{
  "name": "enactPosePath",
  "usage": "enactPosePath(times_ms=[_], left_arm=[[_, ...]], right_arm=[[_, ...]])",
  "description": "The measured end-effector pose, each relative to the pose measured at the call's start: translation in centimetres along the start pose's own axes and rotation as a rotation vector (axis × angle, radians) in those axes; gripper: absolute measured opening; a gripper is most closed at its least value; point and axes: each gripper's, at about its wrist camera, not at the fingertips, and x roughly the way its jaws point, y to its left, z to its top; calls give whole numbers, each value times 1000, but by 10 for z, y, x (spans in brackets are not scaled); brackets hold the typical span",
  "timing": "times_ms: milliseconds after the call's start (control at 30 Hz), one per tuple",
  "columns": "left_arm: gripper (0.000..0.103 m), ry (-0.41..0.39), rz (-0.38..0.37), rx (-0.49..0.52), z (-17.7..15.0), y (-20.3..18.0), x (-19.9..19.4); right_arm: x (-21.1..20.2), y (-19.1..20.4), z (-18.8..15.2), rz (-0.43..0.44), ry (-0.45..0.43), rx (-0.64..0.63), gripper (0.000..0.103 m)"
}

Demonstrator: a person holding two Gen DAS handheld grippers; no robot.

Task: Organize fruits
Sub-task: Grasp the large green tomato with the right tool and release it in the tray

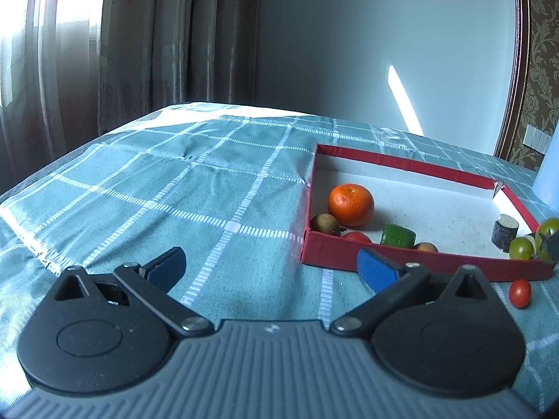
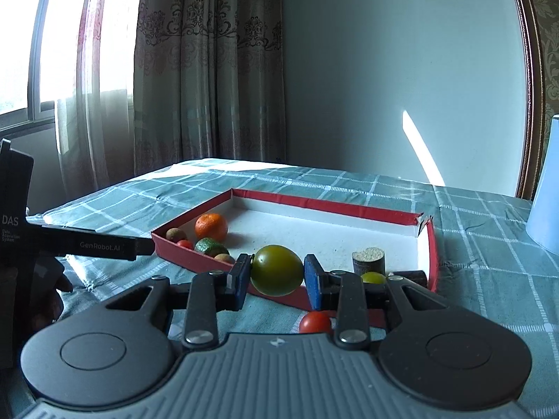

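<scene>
One green tomato [image 2: 276, 270] is pinched in the right tool [image 2: 276, 276], carried above the red box's [image 2: 432, 244] near wall; next, lower it inside. Left tool [image 1: 270, 269] is spread, empty.

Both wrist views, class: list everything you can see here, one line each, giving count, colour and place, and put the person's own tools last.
tray: one, red walls, white floor, on the tablecloth
orange: one, orange, left end of tray
small brown fruits: two, brownish, near wall of tray
green block: one, green, near wall beside them
red tomato in tray: one, red, behind near wall
red tomato on cloth: one, red, outside tray
yellow-green fruit: one, right end of tray
cork stub: one, tan top, right end
tablecloth: one, teal check
curtains: patterned, by window
pale blue object: one, far right
left claw: open, empty
right claw: shut on large green tomato
</scene>
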Motion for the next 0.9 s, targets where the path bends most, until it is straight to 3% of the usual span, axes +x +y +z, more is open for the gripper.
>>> enactPosePath(times_ms=[300,600,900], left_arm=[[103,0,-6,4,0,-1,1],[103,-2,-17,5,0,-1,1],[103,-6,-22,7,0,-1,0]], right_arm=[[18,-41,34,-69,-71,77,33],[66,-44,13,-60,60,75,33],[80,-37,-1,-62,119,36,33]])
